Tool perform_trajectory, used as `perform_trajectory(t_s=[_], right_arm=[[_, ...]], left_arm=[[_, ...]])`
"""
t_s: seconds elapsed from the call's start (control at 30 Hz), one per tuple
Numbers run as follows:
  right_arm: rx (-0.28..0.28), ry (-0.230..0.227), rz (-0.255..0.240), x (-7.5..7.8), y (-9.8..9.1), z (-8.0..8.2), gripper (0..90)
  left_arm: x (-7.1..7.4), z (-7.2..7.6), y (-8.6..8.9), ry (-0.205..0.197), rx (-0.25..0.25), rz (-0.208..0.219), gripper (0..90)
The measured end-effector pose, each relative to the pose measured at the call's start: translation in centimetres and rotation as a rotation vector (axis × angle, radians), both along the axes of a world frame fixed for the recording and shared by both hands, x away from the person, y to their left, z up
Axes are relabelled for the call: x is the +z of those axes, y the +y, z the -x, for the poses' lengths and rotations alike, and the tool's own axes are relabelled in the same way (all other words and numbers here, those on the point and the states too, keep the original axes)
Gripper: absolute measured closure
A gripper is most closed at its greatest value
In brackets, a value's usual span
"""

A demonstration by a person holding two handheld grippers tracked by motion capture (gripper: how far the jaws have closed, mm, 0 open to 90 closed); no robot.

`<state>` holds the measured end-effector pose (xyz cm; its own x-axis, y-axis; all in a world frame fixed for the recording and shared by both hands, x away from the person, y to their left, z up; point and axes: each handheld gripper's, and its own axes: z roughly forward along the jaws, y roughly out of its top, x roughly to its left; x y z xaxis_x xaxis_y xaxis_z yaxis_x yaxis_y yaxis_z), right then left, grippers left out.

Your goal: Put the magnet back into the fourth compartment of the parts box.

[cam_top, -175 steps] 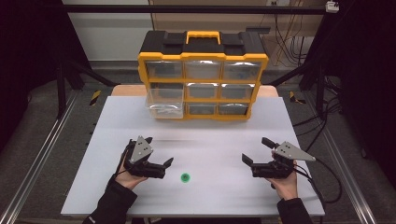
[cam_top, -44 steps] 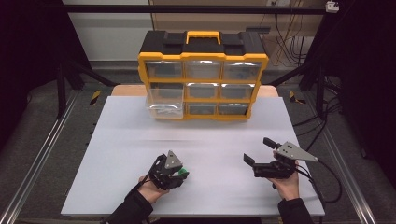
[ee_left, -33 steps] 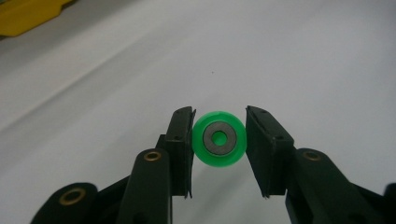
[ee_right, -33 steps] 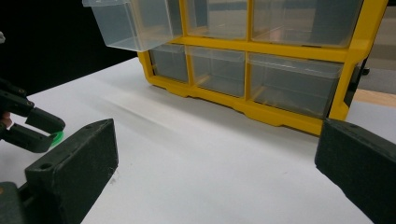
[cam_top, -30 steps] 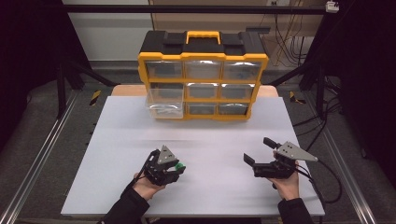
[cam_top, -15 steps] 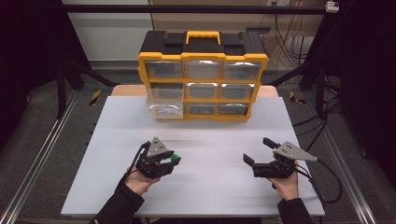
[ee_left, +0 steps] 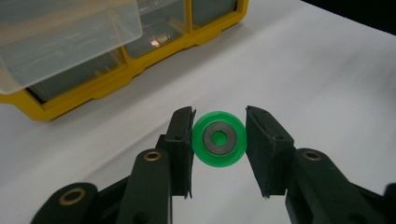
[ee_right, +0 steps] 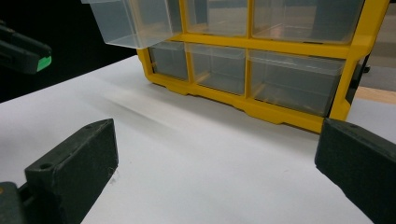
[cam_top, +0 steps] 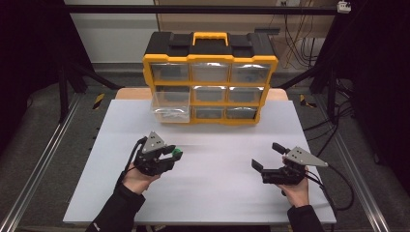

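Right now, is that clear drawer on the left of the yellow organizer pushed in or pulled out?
Pulled out. The drawer juts forward past the organizer's yellow frame, while the other drawers sit flush.

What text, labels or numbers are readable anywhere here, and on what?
None readable.
Yellow organizer box: no legible brand or label on its lid, frame or drawers.
Green wheel between the left gripper's jaws: plain, no marking.
Right gripper, with its grey plate: no lettering visible.
White table top: blank.
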<state>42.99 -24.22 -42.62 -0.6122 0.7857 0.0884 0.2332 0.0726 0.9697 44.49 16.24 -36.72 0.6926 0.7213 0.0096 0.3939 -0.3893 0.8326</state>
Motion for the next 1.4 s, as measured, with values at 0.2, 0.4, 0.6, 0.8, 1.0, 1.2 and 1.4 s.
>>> perform_trajectory(t_s=[0.2, 0.4, 0.6, 0.8, 1.0, 1.2, 1.4], right_arm=[[-0.002, 0.006, 0.002, 0.0, 0.0, 0.0, 0.0], [0.0, 0.005, 0.006, -0.1, 0.1, 0.0, 0.0], [-0.002, 0.005, 0.004, -0.1, 0.0, 0.0, 0.0], [-0.001, 0.004, 0.004, -0.1, 0.1, 0.0, 0.0], [-0.001, 0.004, 0.0, 0.0, 0.1, 0.0, 0.0], [-0.001, 0.005, 0.005, -0.1, 0.0, 0.0, 0.0], [-0.002, 0.007, -0.001, 0.0, 0.0, 0.0, 0.0]], left_arm=[[1.0, -0.2, 0.4, -0.021, 0.008, 0.021, 62.0], [2.1, -0.5, 0.8, -0.043, 0.014, 0.036, 62.0], [3.5, -0.7, 0.8, -0.064, 0.02, 0.047, 62.0], [5.0, -0.9, 0.9, -0.089, 0.017, 0.049, 62.0], [6.3, -1.4, 1.0, -0.108, 0.02, 0.026, 62.0], [7.4, -1.9, 0.8, -0.119, 0.027, 0.009, 62.0], [8.2, -2.7, 0.6, -0.119, 0.04, -0.001, 62.0]])
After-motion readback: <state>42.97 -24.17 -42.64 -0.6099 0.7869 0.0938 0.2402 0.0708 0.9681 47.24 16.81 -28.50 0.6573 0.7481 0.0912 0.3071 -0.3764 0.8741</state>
